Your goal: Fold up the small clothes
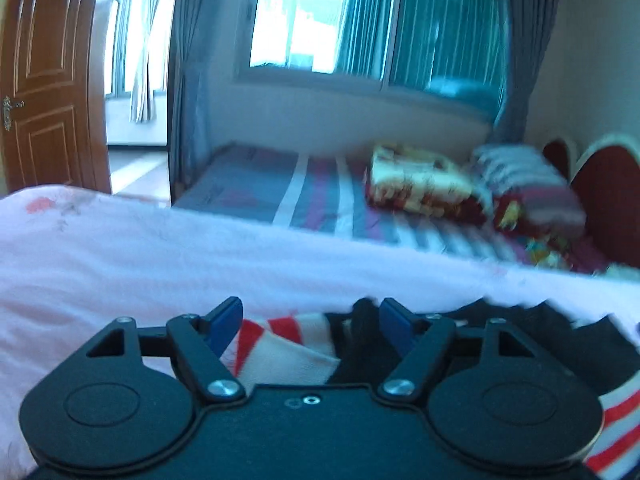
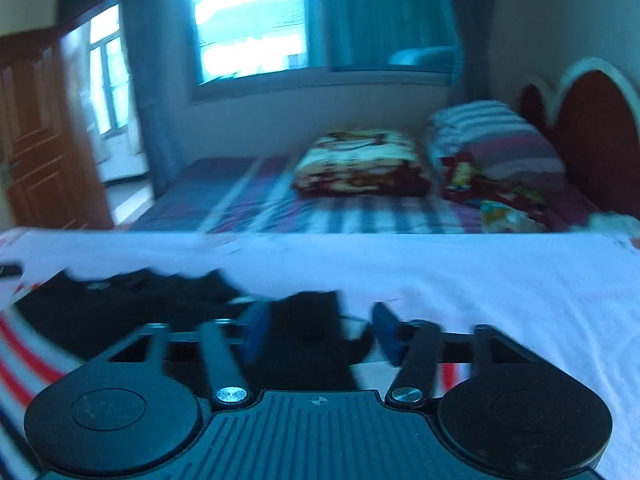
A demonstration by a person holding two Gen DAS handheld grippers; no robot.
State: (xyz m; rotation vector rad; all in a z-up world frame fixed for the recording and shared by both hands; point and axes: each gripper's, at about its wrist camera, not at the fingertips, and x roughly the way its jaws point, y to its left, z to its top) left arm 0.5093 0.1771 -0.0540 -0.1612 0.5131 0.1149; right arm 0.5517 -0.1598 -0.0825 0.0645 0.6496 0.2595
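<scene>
Low in the frame, both the left tool (image 1: 310, 322) and right tool (image 2: 316, 330) gape, holding nothing, over the soft, limp red-and-white striped, black-trimmed garment (image 1: 280, 344); pinch its hem corners.

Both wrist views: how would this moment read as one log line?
left gripper: open over striped garment | right gripper: open, black cloth between fingers | surface: pink sheet

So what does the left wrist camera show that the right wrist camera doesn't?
Only the left wrist view shows the door handle and the floral print at the pale sheet's far corner. Only the right wrist view shows black cloth standing between the right gripper's jaws. Both show the red-and-white striped garment, black clothing, the striped bed, folded blanket and window.
</scene>
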